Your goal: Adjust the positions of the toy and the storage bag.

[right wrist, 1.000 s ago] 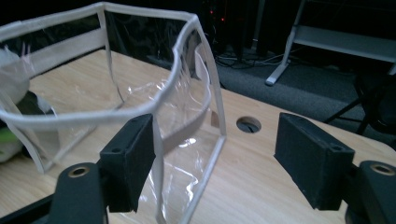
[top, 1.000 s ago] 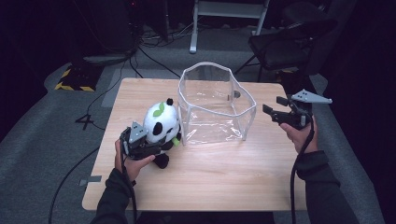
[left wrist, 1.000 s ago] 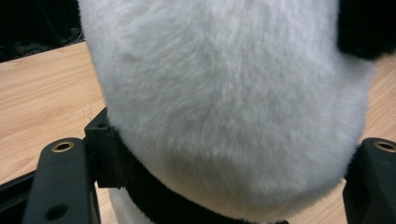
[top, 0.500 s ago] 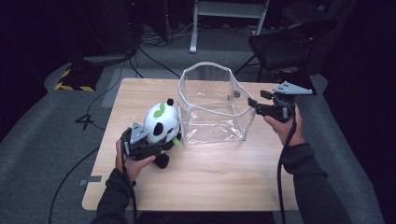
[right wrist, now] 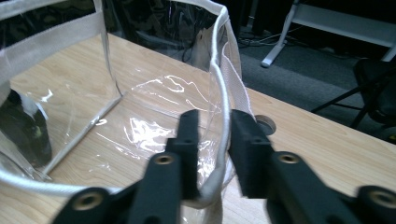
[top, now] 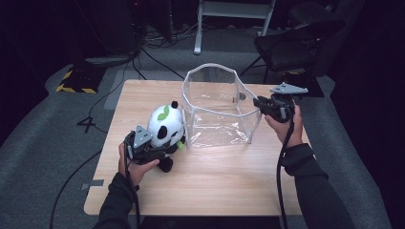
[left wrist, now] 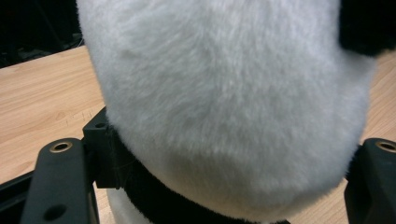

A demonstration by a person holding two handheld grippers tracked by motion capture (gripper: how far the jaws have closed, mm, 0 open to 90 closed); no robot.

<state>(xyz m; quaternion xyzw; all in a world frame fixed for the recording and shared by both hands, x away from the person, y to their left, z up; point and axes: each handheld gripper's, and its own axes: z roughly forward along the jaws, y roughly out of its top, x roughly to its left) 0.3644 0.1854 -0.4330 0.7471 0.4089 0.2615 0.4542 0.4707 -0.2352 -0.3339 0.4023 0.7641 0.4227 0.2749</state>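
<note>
— While the person's left gripper [top: 155, 153] sits at about eight o'clock on the light wooden table [top: 219, 186], what has it got?

— A white and black plush panda with a green leaf on its head [top: 166, 125]; the jaws stand partly apart, pressed on the toy's furry body [left wrist: 233, 107], which stands upright on the wood.

— And just beside it, toward the centre?

— A clear plastic bag with a white corded rim [top: 217, 107], standing open-topped, touching or nearly touching the panda's right side.

— The right gripper [top: 259, 102]?

— At three o'clock, at the bag's right edge. Its jaws have just been closing, with the white rim [right wrist: 223, 116] between them; they look pinched on that rim and wall, only a narrow gap left.
</note>
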